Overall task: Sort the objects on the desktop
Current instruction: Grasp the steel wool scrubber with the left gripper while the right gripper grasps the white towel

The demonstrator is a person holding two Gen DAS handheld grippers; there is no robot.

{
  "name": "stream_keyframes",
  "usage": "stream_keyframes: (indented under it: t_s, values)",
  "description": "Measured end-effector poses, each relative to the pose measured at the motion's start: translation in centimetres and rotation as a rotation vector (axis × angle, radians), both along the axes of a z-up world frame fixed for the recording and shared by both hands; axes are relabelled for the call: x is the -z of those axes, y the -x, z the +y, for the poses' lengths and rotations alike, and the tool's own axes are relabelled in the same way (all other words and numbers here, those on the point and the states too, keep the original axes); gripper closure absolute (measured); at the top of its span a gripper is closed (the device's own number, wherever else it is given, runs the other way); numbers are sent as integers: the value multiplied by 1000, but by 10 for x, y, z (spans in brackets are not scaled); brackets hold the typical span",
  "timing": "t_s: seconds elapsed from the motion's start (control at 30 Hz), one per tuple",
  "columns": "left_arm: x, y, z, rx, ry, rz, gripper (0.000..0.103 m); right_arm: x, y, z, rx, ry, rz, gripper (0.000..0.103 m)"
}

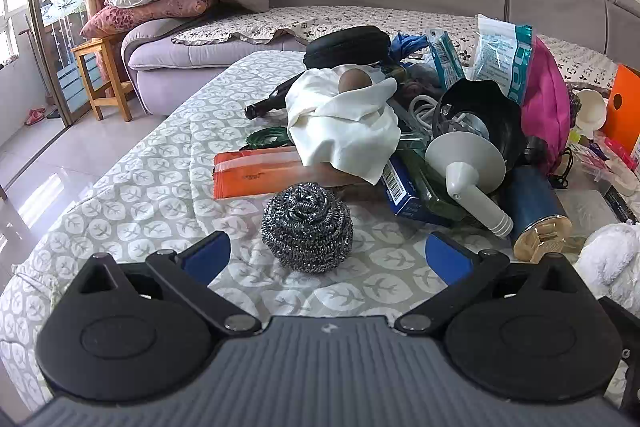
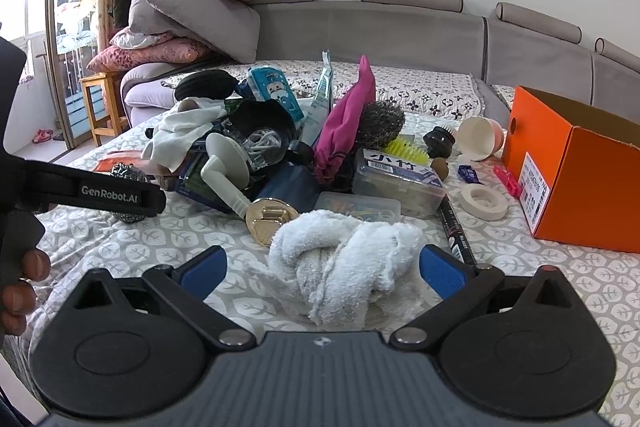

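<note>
The left gripper (image 1: 328, 259) has its jaws spread wide, clamping nothing; a steel-wool scourer (image 1: 307, 229) sits on the leaf-print worktop (image 1: 132, 203) between and just beyond the blue pads, untouched. At its 12 o'clock lies an orange packet (image 1: 256, 173), with a white cloth (image 1: 344, 125) heaped at 1 o'clock. The right gripper (image 2: 322, 265) is likewise spread wide and empty, a knotted white towel (image 2: 344, 259) lying between its pads (contact unclear). An orange box (image 2: 576, 171) stands at its 2 o'clock.
</note>
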State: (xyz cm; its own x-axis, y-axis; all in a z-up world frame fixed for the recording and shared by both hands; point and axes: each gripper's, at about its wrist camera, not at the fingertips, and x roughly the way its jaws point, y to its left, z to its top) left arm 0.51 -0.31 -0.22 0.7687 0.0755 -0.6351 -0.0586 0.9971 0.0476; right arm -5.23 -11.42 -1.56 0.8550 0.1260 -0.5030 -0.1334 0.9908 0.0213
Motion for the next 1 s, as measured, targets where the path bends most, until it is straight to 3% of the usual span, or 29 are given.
stream_keyframes:
  t_s: [0.63,0.8,1.0]
  values:
    - [-8,5,1,24,-14,-18,0,2,-2,-2,32,31,-2,0]
    - [-6,6,-2,74,-40,-95,0,2,-4,-3,30,34,-21,0]
    - [-4,-4,-1,97,31,-92,0,2,-8,-5,63,55,-34,0]
